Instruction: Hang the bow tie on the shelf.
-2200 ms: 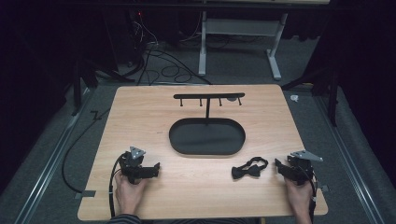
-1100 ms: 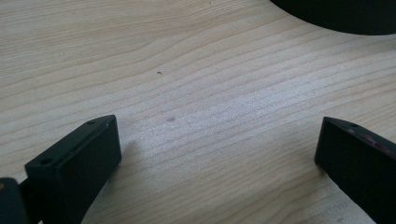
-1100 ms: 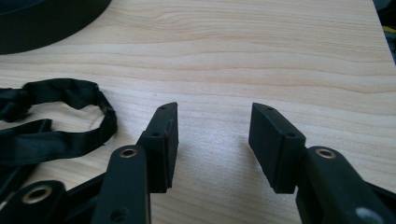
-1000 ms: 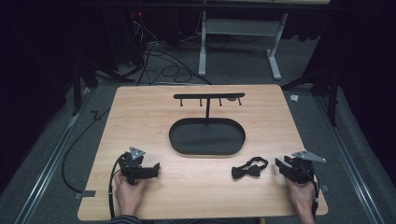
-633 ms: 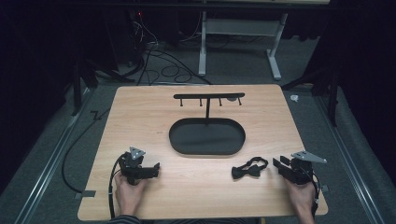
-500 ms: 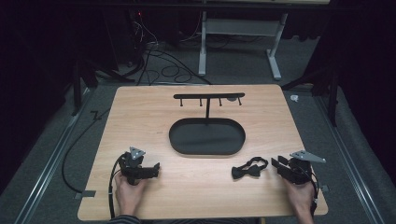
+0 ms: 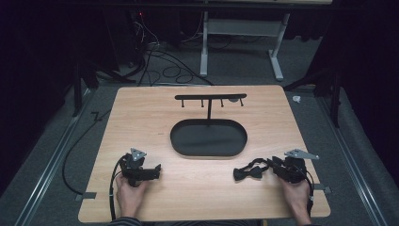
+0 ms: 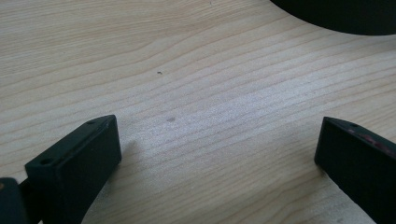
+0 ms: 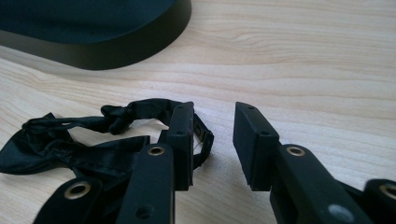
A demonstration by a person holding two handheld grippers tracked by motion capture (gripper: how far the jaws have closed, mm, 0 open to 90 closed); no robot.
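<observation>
A black bow tie (image 7: 247, 172) lies on the wooden table (image 7: 197, 193) at the front right, its strap trailing toward my right gripper (image 7: 274, 165). In the right gripper view the bow tie (image 9: 56, 140) sits left of the jaws, and its strap (image 9: 203, 140) loops around the left jaw and pokes a little into the gap. My right gripper (image 9: 214, 116) has just been closing its jaws; a clear gap remains and the right pad touches nothing. My left gripper (image 7: 154, 170) rests at the front left, and in its own view the left gripper (image 8: 217, 130) is wide open over bare wood.
A black oval tray (image 7: 209, 137) stands mid-table, with a post that carries a rail of small pegs (image 7: 210, 97). Its edge shows in both gripper views. Cables and a desk frame lie on the floor beyond the table.
My right gripper has edged left up to the bow tie's strap and its jaws have narrowed. The left hand and the bow tie have stayed where they were.
</observation>
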